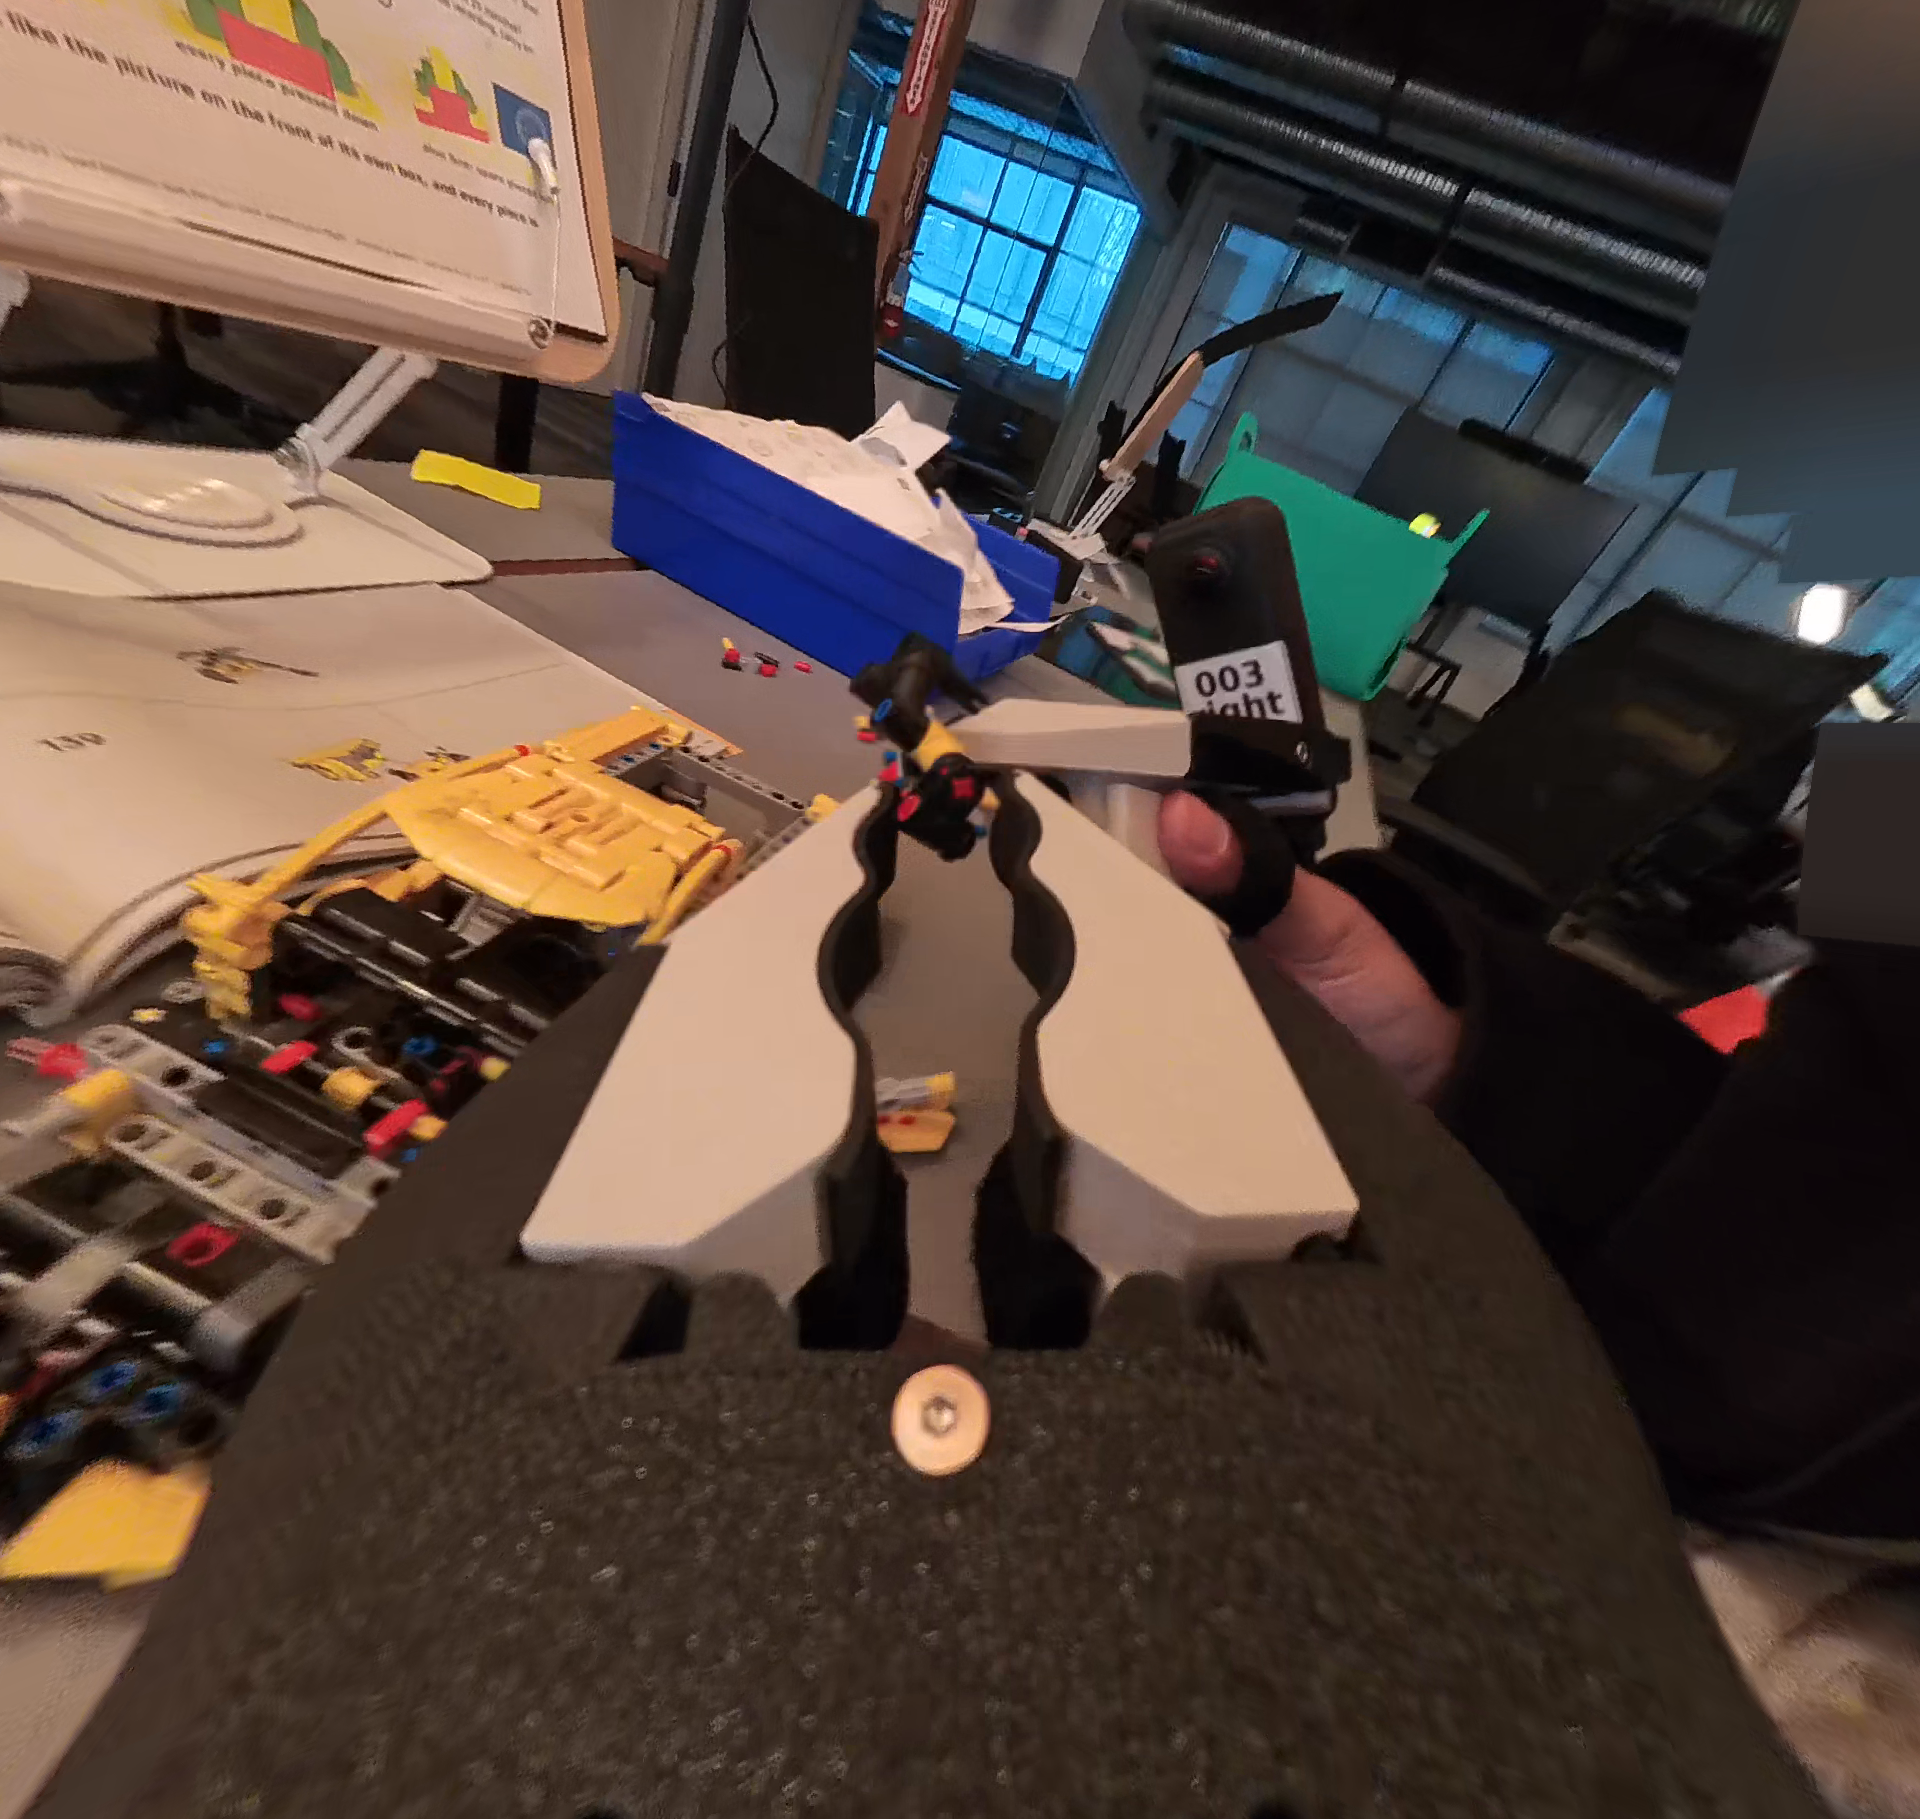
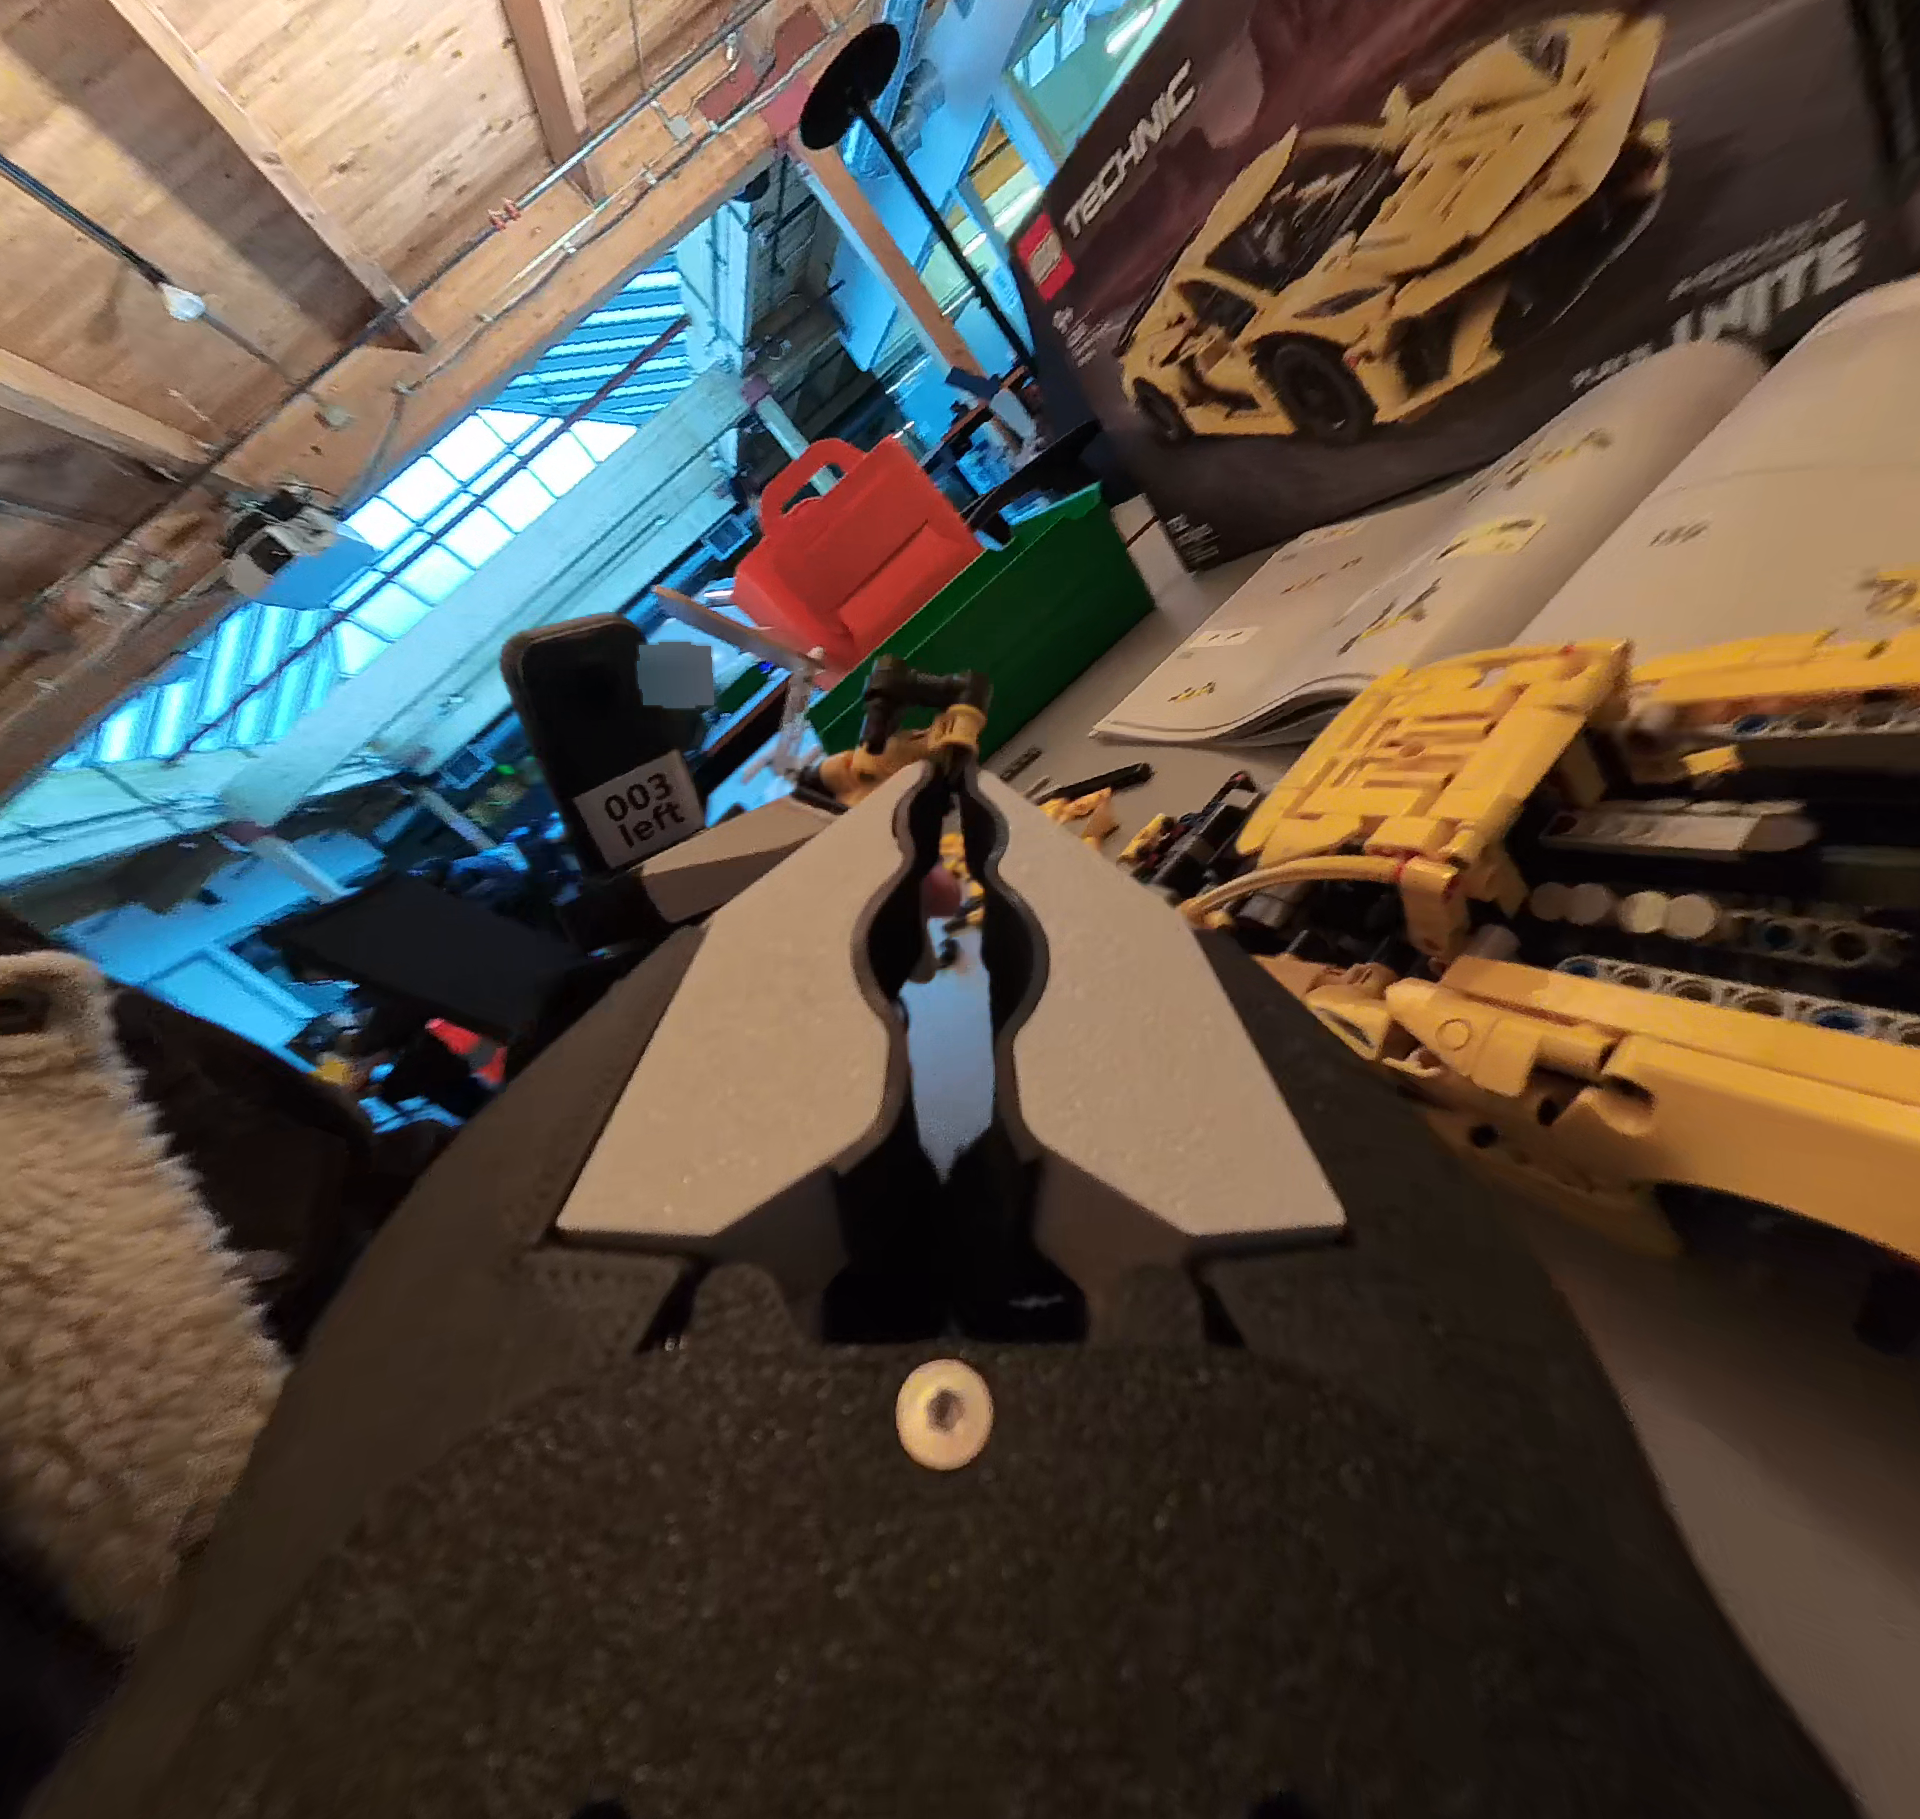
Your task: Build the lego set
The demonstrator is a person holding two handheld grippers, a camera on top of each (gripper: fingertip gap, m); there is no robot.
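The left gripper [image 1: 940, 813] has pale grey fingers [image 1: 727, 1021] with wavy black inner pads on a black speckled body. The small lego sub-assembly [image 1: 925, 761] in them is black and yellow with red and blue pins. The partly built lego car [image 1: 540, 834] is yellow over black and light grey beams. The bin [image 1: 790, 554] is blue, the tape strip [image 1: 476, 479] yellow, the surface [image 1: 665, 637] grey. In the right wrist view, the carry case [image 2: 852, 554] is red, the crate [image 2: 1018, 616] green, and the lego box [image 2: 1455, 242] dark with a yellow car pictured.

The grey table [image 1: 665, 616] carries the yellow car model [image 1: 540, 834], open manual [image 2: 1455, 574] and blue bin [image 1: 790, 554].
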